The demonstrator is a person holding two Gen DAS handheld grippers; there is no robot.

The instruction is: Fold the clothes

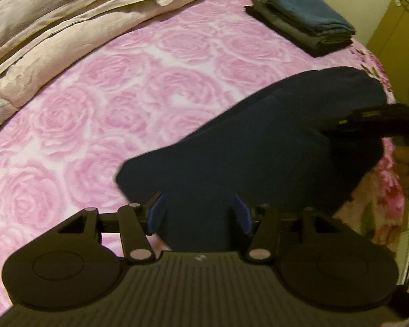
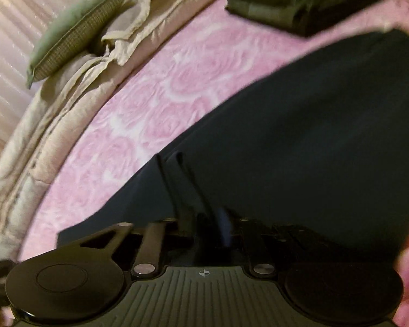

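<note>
Bed: your pink rose blanket [image 1: 101,100] covers it and carries everything else.
Quilt: a rumpled beige quilt [image 1: 41,35] lies along the blanket's far left edge; in your right wrist view a green pillow [image 2: 68,38] rests on it.
Garment: the navy garment [image 1: 259,141] lies on the blanket's near right part, running from your left gripper towards the right edge; in your right wrist view it fills the right half, blurred.
Stack: folded dark clothes [image 1: 308,21] sit at the blanket's far right corner, apart from the garment, a teal piece on top.
Left gripper: your left gripper [image 1: 199,212] has its jaws wide, blue pads either side of the garment's near end, not pinching it.
Right gripper: your right gripper [image 2: 204,218] has its jaws narrow, pinched on a raised fold of the garment's near edge.
</note>
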